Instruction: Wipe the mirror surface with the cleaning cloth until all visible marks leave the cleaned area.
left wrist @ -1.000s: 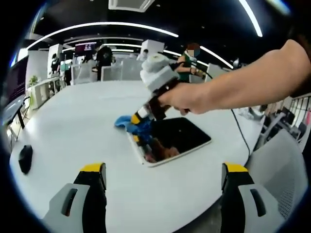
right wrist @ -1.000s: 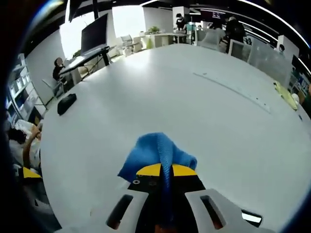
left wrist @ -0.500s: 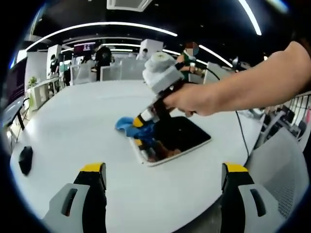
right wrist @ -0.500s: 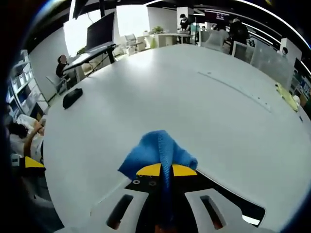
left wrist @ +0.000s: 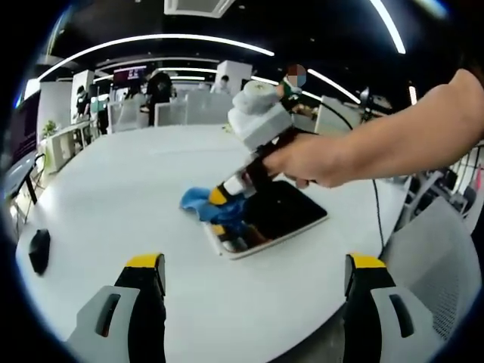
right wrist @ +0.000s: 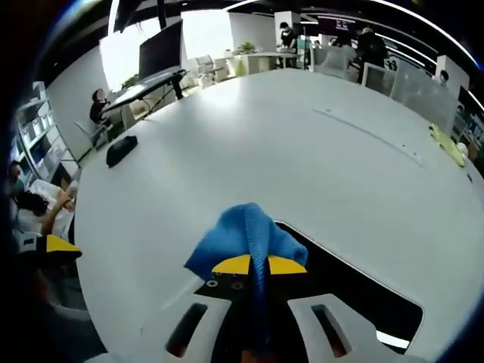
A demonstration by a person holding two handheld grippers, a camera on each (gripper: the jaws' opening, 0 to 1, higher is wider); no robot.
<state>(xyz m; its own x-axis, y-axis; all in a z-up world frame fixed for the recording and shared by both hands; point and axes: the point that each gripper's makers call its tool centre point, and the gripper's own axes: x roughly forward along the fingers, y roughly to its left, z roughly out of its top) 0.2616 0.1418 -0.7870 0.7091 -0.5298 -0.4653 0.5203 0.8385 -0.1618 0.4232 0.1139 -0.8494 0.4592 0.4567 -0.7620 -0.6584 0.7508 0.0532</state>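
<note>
A rectangular mirror [left wrist: 272, 218] with a white rim lies flat on the round white table [left wrist: 113, 189]. The blue cleaning cloth [left wrist: 203, 203] rests at the mirror's far left corner, pinched in my right gripper [left wrist: 224, 193], which a hand [left wrist: 306, 160] holds tilted down onto it. In the right gripper view the right gripper [right wrist: 259, 266] is shut on the blue cloth [right wrist: 246, 233], with the dark mirror [right wrist: 355, 291] under and to the right of it. My left gripper [left wrist: 255, 262] hangs open near the table's front edge, well short of the mirror.
A small black object [left wrist: 39, 246] [right wrist: 121, 150] lies near the table's left edge. A grey chair [left wrist: 442, 265] stands at the right. A thin cable [left wrist: 374, 215] runs off the table beyond the mirror. Desks, screens and people fill the room's back.
The right gripper, with the cloth in it, has drawn back over the mirror, so more dark glass shows in its view. Its body has leaned to the right. The left gripper has stayed put.
</note>
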